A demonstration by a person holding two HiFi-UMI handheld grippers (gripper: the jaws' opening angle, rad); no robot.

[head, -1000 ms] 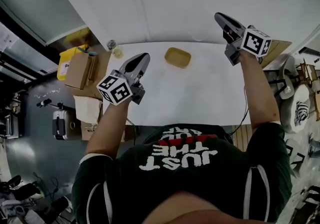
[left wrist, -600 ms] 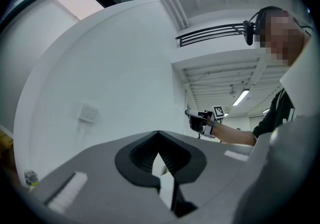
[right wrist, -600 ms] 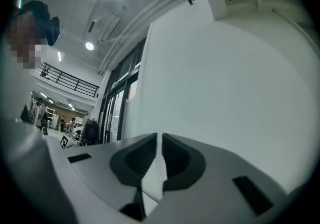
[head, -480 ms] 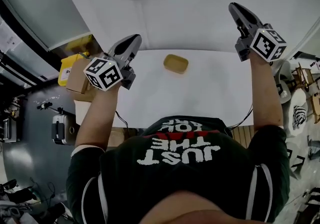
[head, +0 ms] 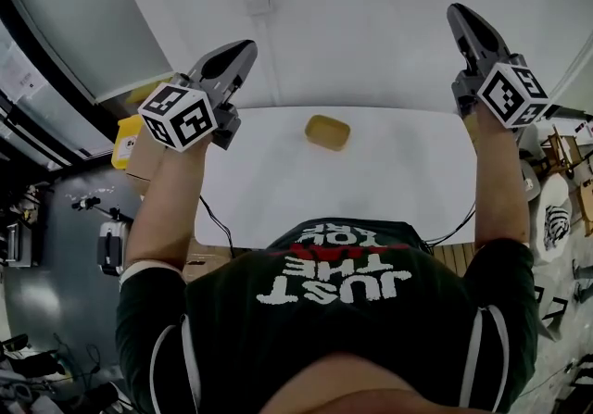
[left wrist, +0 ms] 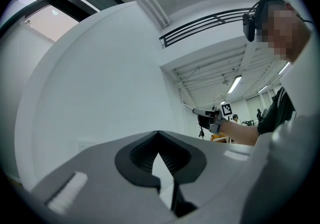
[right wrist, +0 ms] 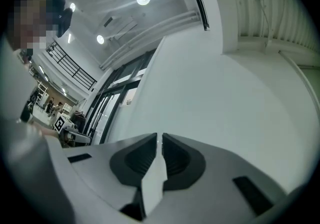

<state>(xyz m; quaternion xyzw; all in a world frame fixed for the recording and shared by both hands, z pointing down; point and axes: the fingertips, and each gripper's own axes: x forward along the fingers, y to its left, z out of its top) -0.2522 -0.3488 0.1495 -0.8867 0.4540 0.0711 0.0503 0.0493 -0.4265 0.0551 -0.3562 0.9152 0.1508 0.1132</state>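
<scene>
I hold both grippers up before the white wall, well above the table. My left gripper has its fingers clenched tip to tip on nothing. My right gripper is the same, its fingers closed to a thin slit with only wall behind. The yellow dish lies alone near the table's far edge, well below both grippers and untouched. As far as I can judge, nothing is picked up yet and all handling of the dish is left.

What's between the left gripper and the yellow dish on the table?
Nothing. In the head view, only bare white table shows between the left gripper and the yellow dish.
</scene>
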